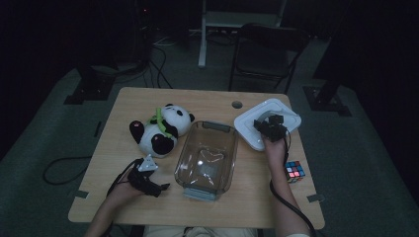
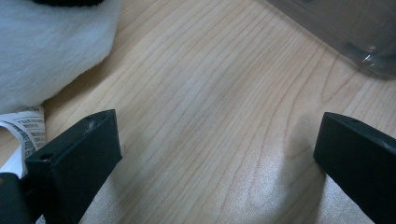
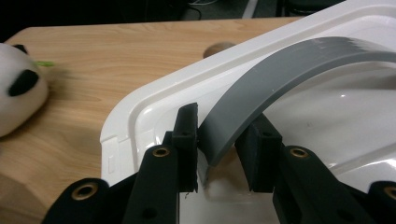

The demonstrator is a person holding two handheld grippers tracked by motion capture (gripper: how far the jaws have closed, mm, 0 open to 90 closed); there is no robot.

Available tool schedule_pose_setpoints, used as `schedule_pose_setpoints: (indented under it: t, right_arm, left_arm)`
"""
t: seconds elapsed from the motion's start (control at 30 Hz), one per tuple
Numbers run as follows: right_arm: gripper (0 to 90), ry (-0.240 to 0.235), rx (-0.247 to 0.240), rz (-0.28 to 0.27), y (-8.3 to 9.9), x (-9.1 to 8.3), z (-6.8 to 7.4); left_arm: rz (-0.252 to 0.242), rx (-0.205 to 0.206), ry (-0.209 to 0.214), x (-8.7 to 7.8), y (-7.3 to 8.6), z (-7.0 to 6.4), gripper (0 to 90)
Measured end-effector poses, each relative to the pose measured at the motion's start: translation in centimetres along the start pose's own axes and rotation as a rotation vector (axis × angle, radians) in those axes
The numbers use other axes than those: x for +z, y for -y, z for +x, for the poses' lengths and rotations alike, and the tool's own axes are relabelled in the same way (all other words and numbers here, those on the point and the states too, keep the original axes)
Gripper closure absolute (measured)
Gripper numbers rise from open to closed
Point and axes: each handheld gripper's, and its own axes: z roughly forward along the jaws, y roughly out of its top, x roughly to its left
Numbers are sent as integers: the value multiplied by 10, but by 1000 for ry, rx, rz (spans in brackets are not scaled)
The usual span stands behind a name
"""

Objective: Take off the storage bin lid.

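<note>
The right gripper [image 3: 219, 149] has its jaws nearly closed on the grey handle [image 3: 289, 70], which arches up and forward over the white lid [image 3: 140, 107]; the left gripper [image 2: 215, 158] is wide open and holds nothing.

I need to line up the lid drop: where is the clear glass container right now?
In the high view the clear glass container sits mid-table toward the near edge, between the panda plush on its left and the white lid, which the right gripper grips by its grey handle.

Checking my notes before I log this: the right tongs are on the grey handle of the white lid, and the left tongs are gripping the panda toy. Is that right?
Not quite. The left tongs grip nothing: the left gripper view shows them open over bare table, the panda toy off to the side. The right tongs are indeed on the grey handle of the white lid.
</note>
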Motion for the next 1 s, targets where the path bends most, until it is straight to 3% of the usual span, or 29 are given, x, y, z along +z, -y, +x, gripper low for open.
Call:
schedule_pose_setpoints:
  t: [0.3, 0.7, 0.83, 0.93, 1.0]
  right_arm:
    - [698, 17, 51, 18, 12, 20, -9]
    - [698, 31, 66, 73, 21, 47, -11]
    - [695, 28, 77, 66, 22, 51, -11]
    - [670, 35, 86, 70, 24, 54, -13]
    - [582, 32, 90, 69, 24, 54, -13]
  left_arm:
    - [0, -2, 0, 0, 0, 0, 12]
    - [0, -2, 0, 0, 0, 0, 12]
    - [1, 0, 2, 0, 0, -1, 12]
    - [0, -1, 1, 0, 0, -1, 12]
    - [0, -2, 0, 0, 0, -1, 12]
